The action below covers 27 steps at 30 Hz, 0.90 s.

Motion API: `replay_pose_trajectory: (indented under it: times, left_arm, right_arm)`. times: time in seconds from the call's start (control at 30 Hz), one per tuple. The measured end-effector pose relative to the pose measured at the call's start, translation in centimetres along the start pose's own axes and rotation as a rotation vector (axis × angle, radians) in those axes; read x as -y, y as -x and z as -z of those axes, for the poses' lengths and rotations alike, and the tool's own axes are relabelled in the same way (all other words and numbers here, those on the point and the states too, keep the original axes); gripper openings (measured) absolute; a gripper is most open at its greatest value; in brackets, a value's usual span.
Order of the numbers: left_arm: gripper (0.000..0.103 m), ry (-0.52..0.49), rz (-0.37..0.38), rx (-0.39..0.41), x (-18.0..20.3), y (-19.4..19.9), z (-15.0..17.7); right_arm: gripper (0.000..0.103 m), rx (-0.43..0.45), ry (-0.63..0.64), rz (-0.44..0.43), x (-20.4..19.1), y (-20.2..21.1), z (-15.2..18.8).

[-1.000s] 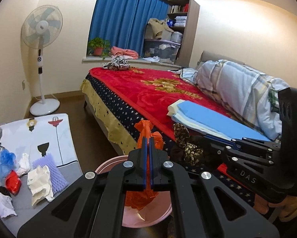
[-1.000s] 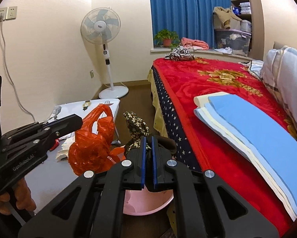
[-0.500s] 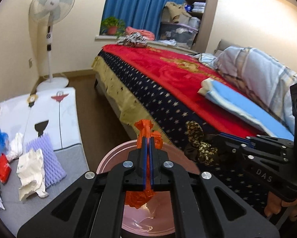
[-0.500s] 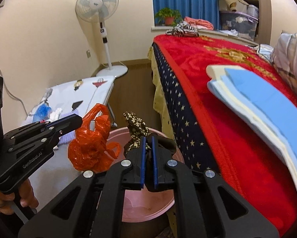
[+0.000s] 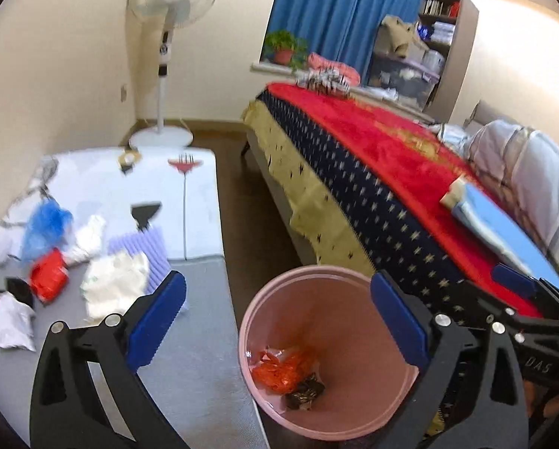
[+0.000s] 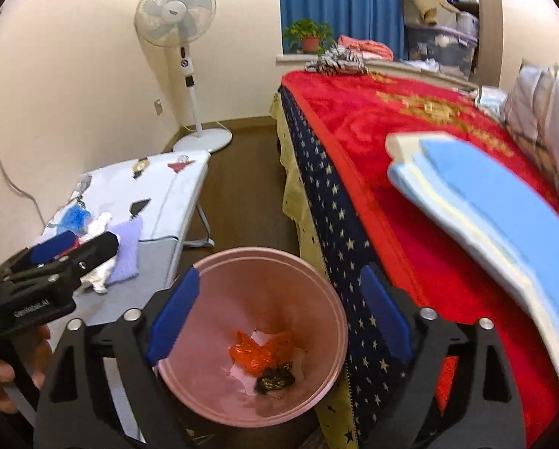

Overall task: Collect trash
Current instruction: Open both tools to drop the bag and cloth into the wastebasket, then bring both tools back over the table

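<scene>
left wrist view: the left hand-held gripper (image 5: 277, 312) has its jaws opening, nothing between them; the right hand-held gripper (image 6: 279, 308) is likewise opening and empty. both hang over the pink bin (image 5: 258, 310), which stands upright on the floor between desk (image 5: 189, 355) and bed (image 5: 372, 172), mouth up. inside lie an orange plastic bag (image 5: 283, 368) and a dark patterned wrapper (image 5: 303, 393). remaining trash (image 5: 114, 284) lies on the desk: light, soft, crumpled; likely best pinched at a raised fold. no clear long axis.
</scene>
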<state>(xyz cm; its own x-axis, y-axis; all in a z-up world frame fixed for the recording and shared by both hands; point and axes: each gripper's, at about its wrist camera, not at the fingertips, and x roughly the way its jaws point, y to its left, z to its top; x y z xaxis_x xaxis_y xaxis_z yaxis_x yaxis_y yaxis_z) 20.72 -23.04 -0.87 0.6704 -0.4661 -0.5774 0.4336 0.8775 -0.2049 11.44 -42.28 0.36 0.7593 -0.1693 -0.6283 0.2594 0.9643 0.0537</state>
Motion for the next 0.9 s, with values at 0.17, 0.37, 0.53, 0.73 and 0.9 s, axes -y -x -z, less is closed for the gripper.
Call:
replay_pose_trajectory:
  times: [0.17,0.37,0.53,0.73,0.9]
  left_arm:
    - [0.096,-0.122,-0.076,0.116,0.3,9.6,-0.9]
    - [0.096,-0.132,-0.120,0.180,-2.0,19.4,2.5]
    - [0.096,-0.109,-0.191,0.203,-4.5,24.8,6.5]
    - [0.096,-0.068,-0.233,0.183,-6.5,28.0,10.3]
    - [0.096,-0.042,-0.247,0.196,-7.6,30.1,11.9]
  right_arm:
    - [0.099,0.198,-0.039,-0.034,-2.8,9.4,-1.0]
    - [0.099,0.357,-0.065,-0.065,-7.5,18.6,3.2]
    - [0.099,0.339,-0.029,-0.077,-11.0,21.4,7.1]
    - [0.099,0.284,0.032,-0.145,-14.3,23.3,10.5]
    - [0.099,0.288,0.095,-0.168,-16.3,24.9,11.7]
